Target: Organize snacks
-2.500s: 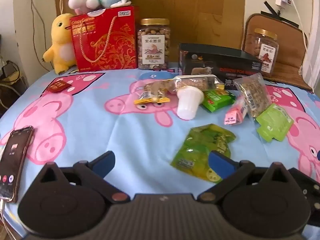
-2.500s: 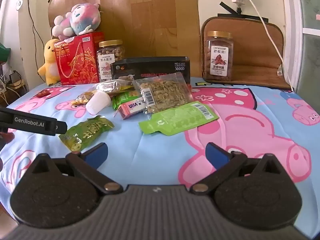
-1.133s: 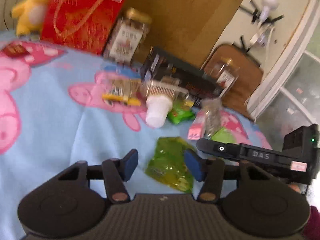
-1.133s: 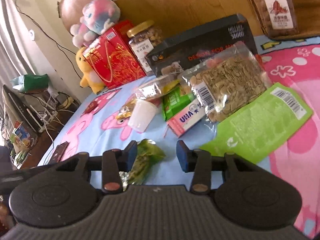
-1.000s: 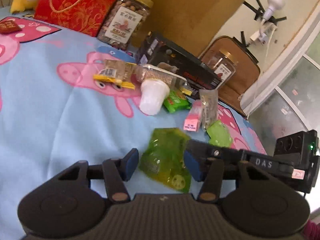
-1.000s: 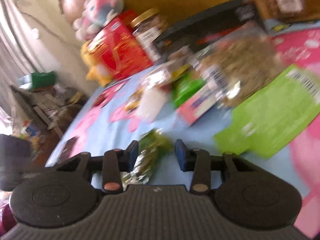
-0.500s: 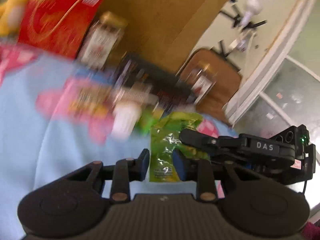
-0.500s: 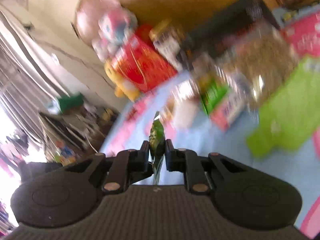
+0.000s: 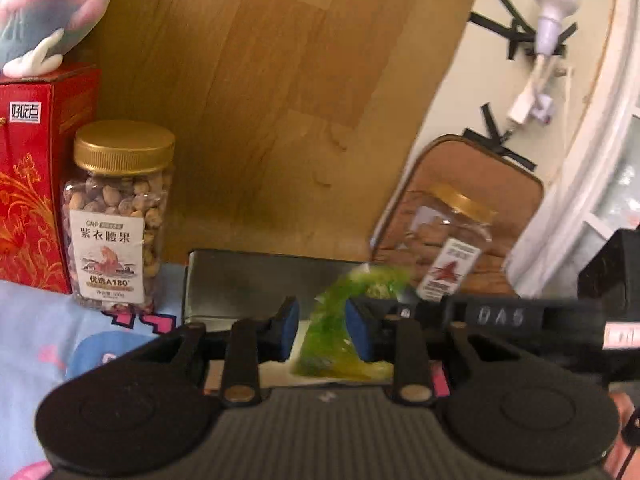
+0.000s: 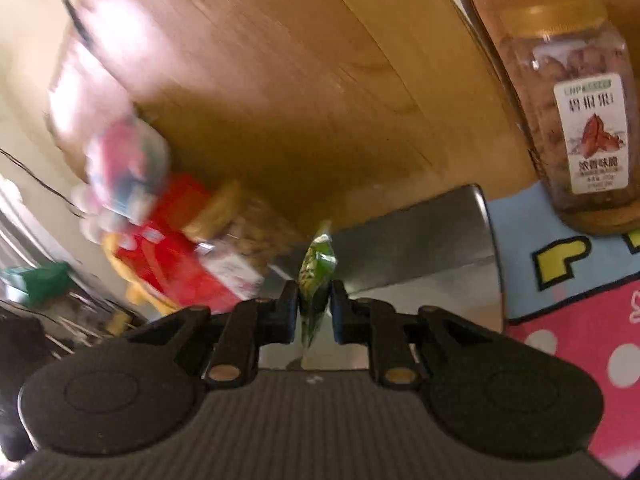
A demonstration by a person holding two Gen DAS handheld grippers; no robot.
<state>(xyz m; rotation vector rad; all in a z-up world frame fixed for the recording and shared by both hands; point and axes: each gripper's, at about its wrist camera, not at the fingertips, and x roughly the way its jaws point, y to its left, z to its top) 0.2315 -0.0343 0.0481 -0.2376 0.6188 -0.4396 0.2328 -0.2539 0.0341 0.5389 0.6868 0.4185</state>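
Green snack pouch [image 10: 316, 276] hangs edge-on, lifted above the black box [image 10: 420, 240].

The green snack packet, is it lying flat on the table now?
No, the right gripper holds the green packet edge-up between its fingers.

Warm daylight, fisheye bending, motion blur (right view's left side)

Straight ahead of my hand-held gripper a wooden panel [image 9: 260, 92] leans against a cream wall [image 9: 472, 76], where black tape strips [image 9: 508, 12] hold a white plug and cable [image 9: 536, 92]. Off to its right a brown cushion [image 9: 480, 176] stands upright beside a white window frame [image 9: 592, 152] with bright daylight. Below, the table's cloth [image 10: 576, 320] is blue and pink.
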